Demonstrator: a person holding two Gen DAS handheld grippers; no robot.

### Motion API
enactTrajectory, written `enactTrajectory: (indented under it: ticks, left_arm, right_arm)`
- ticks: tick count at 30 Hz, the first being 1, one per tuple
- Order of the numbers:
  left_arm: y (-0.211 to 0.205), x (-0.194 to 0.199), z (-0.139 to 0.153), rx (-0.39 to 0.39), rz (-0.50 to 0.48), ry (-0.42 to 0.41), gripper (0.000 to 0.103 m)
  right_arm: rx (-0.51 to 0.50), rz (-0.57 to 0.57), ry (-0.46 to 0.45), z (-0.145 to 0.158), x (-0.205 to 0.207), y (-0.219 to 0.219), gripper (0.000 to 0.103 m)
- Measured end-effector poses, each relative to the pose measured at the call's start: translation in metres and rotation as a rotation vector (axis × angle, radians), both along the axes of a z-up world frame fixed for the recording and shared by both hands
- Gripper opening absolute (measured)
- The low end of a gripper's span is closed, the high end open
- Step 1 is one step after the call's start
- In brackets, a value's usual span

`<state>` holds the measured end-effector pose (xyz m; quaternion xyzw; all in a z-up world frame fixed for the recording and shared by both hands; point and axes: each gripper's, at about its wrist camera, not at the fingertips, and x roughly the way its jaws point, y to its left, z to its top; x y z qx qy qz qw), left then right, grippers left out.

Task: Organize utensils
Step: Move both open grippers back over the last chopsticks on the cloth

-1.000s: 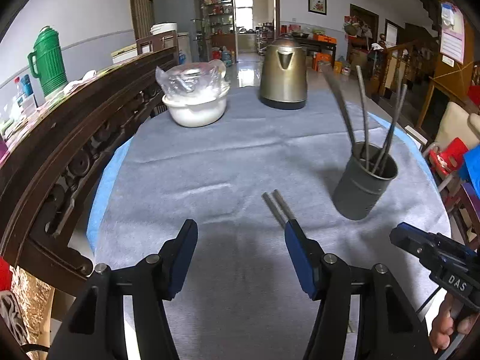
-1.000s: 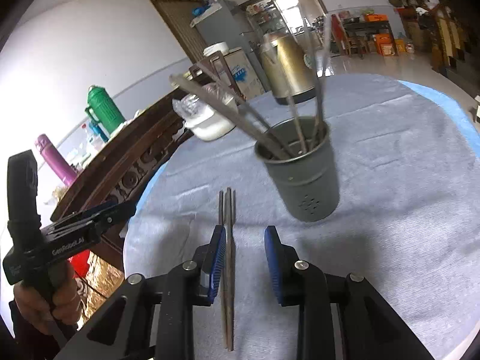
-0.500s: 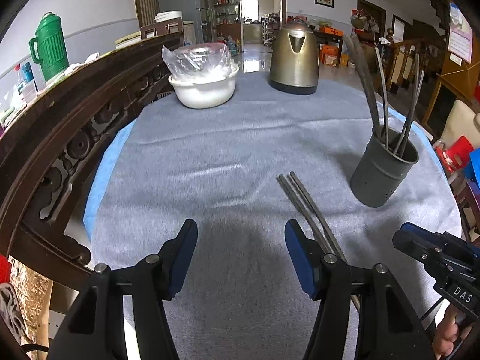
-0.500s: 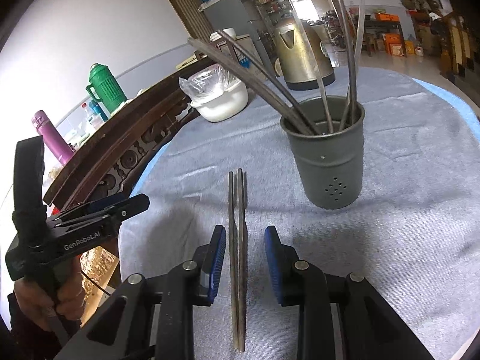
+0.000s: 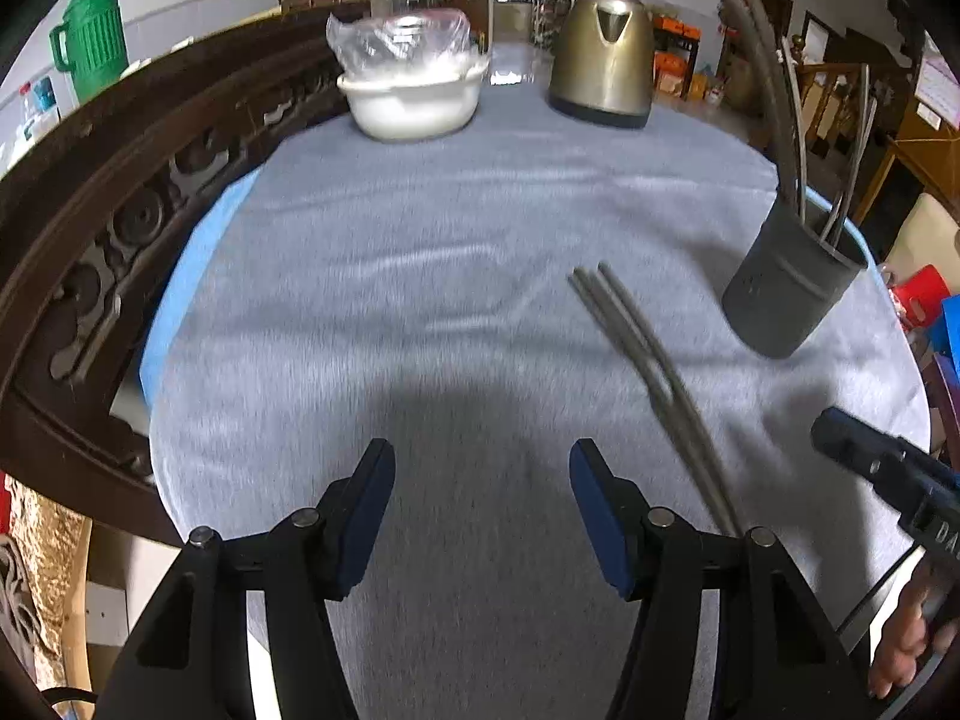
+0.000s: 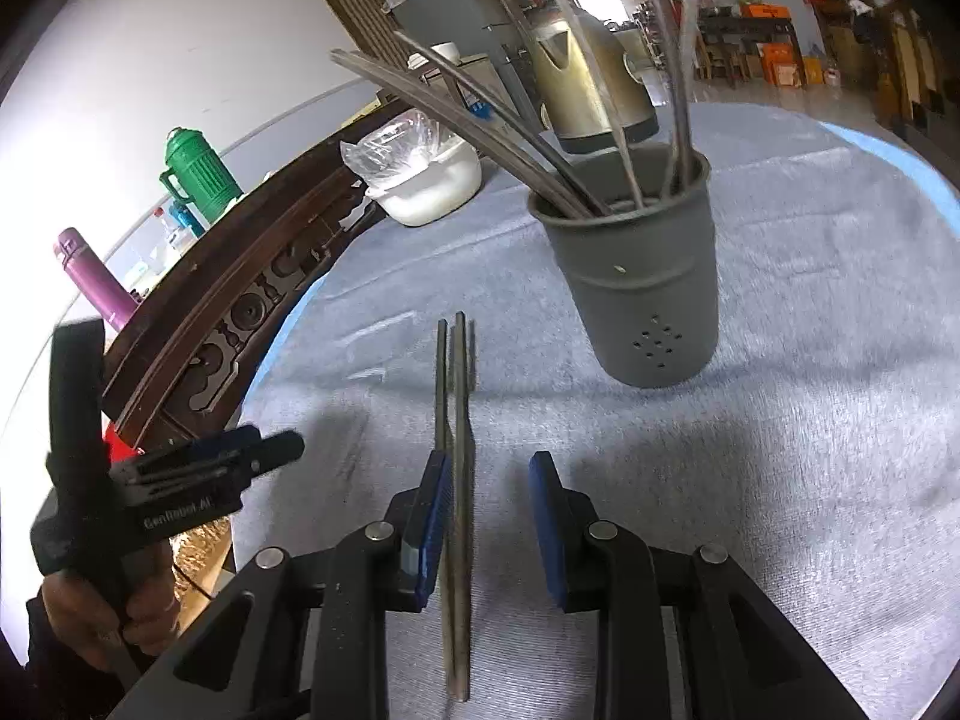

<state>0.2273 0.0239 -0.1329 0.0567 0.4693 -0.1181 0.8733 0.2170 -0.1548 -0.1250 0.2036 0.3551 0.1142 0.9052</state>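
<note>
Right wrist view looks along the right gripper (image 6: 487, 516), whose blue-padded fingers (image 6: 433, 516) stand apart with nothing clamped between them. A pair of chopsticks (image 6: 457, 420) lies flat on the grey cloth (image 6: 810, 420) that covers the desk, side by side and touching or nearly so, pointing away from the camera. Their near half runs through the gap between the fingers, close against the left pad; whether that pad touches them cannot be told. Just beyond and to the right of the far tips stands a dark grey holder (image 6: 645, 288), upright, with small holes low on its wall and several long utensils (image 6: 480, 114) leaning out of its mouth. Behind it are a brass-coloured kettle (image 6: 591, 84) and a white bowl (image 6: 429, 189) with clear plastic over it. A carved dark wooden rail (image 6: 240, 294) curves along the left edge of the desk. Further left, a hand holds the left gripper (image 6: 282, 447). Left wrist view shows that gripper (image 5: 480, 507) over a bare patch of cloth (image 5: 420, 240), its fingers (image 5: 366, 504) wide apart and holding nothing. From here the chopsticks (image 5: 645, 372) lie diagonally to the right of the fingers, well apart from the left pad, their near ends passing behind the right finger. The holder (image 5: 786, 294) stands near the right edge of the desk, and the kettle (image 5: 603, 57) and bowl (image 5: 414, 96) sit at the far side.
</note>
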Motion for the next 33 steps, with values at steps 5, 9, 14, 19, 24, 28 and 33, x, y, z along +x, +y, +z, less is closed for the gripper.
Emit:
enactTrajectory:
  ticks: [5,9,14,19,24,28,33]
  left_arm:
    - [0.001,-0.007,-0.009,-0.010,-0.004,0.021,0.062]
    - [-0.002,-0.009,-0.008,-0.028,-0.006,0.014,0.062]
    - [-0.012,-0.011,-0.005,-0.025,-0.020,-0.016,0.062]
    - [-0.028,-0.005,-0.004,-0.012,-0.030,-0.005,0.062]
    - [-0.040,-0.005,0.000,0.007,-0.051,-0.014,0.062]
    - [-0.044,-0.005,0.003,0.008,-0.046,-0.014,0.062]
    - [-0.044,-0.003,0.008,0.014,-0.036,-0.021,0.062]
  right_arm:
    - [0.068,-0.007,-0.055,-0.012,-0.003,-0.015,0.030]
    - [0.155,-0.007,-0.077,-0.024,-0.002,-0.028,0.030]
    - [0.207,0.009,-0.095,-0.028,-0.001,-0.035,0.030]
    - [0.253,0.006,-0.110,-0.032,-0.001,-0.044,0.030]
    - [0.264,-0.003,-0.143,-0.031,-0.006,-0.049,0.030]
    - [0.255,-0.003,-0.159,-0.029,-0.007,-0.049,0.030]
    - [0.273,-0.015,-0.150,-0.031,-0.007,-0.055,0.030]
